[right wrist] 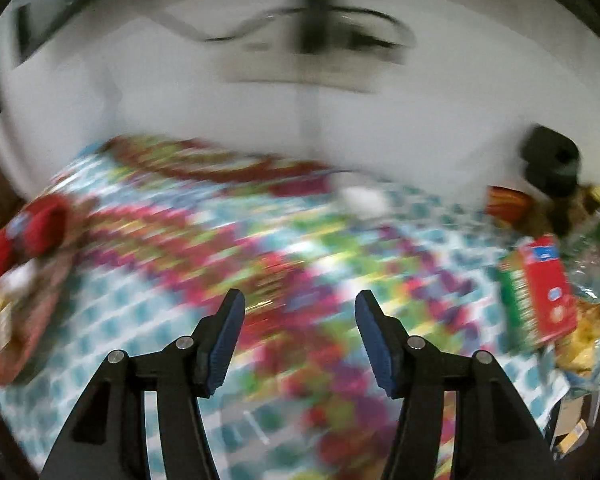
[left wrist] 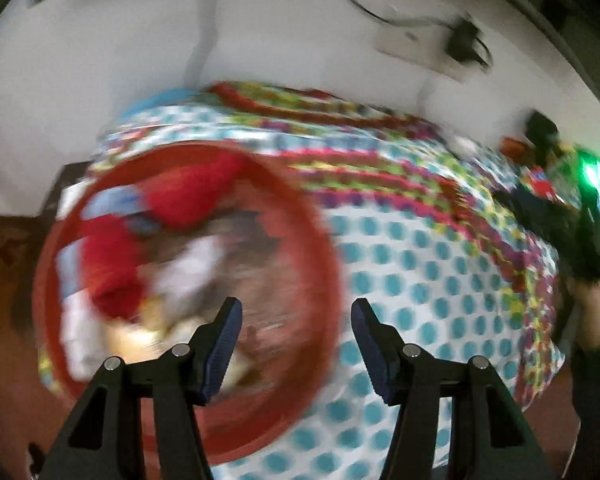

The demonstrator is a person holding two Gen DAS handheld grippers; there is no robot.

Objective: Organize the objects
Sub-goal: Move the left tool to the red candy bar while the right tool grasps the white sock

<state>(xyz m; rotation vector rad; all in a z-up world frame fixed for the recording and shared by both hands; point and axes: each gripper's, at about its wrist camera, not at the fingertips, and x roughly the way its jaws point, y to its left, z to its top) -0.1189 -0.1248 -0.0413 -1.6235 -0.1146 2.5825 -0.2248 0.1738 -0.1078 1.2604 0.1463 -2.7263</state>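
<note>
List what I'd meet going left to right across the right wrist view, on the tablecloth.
Red basin at the left edge → small white object near the far edge, too blurred to identify → red and green box → crinkly clear bags at the right edge. All lie on the patterned tablecloth.

Shot indoors under soft, even light, dim toward the dark curved fisheye edges. Smeared heavily by motion blur, worst across the patterned tablecloth (right wrist: 284, 264) in the right wrist view. Flared green, perhaps from a lamp (left wrist: 590, 172), at the left view's right edge.
</note>
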